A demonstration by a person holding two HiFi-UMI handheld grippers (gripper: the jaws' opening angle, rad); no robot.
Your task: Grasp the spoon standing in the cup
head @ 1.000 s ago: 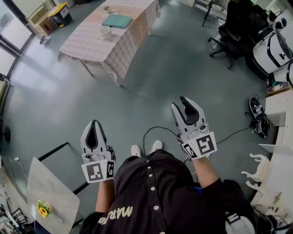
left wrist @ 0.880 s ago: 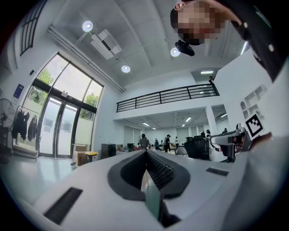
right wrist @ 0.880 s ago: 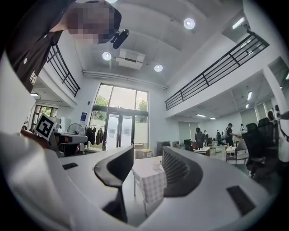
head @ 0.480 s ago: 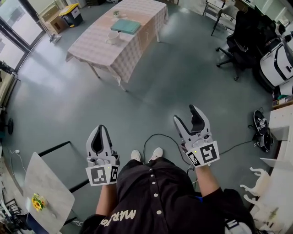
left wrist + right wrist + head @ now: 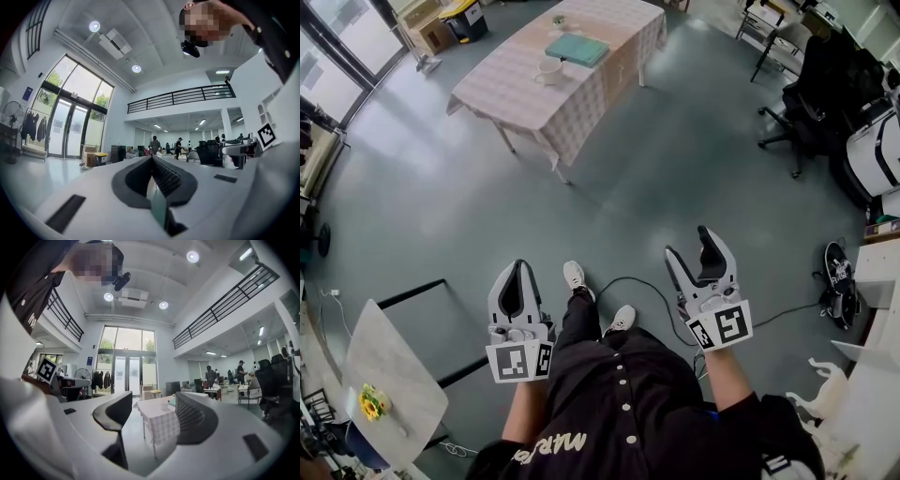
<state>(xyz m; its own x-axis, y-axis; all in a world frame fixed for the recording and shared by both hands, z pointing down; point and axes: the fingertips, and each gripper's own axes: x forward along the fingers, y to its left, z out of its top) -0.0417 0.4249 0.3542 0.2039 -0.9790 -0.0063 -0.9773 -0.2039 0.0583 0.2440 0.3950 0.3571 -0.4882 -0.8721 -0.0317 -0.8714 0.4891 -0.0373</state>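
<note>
Cup far off: close in first
The cup (image 5: 549, 69) sits toward the table (image 5: 516, 92)'s near end, its spoon too small to see. The right gripper (image 5: 691, 246) has just been opening, spread and empty. The left gripper (image 5: 518, 266) is pressed together. Approach level, centring the cup.

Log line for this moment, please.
stage: approach, away from table | left gripper: shut, empty | right gripper: jaws just opened, empty | cup: on table, untouched

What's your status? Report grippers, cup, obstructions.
Left gripper shut, empty; right gripper empty, jaws just opening. White cup far off on pink checked-cloth table; spoon not discernible. Only grey floor between.
</note>
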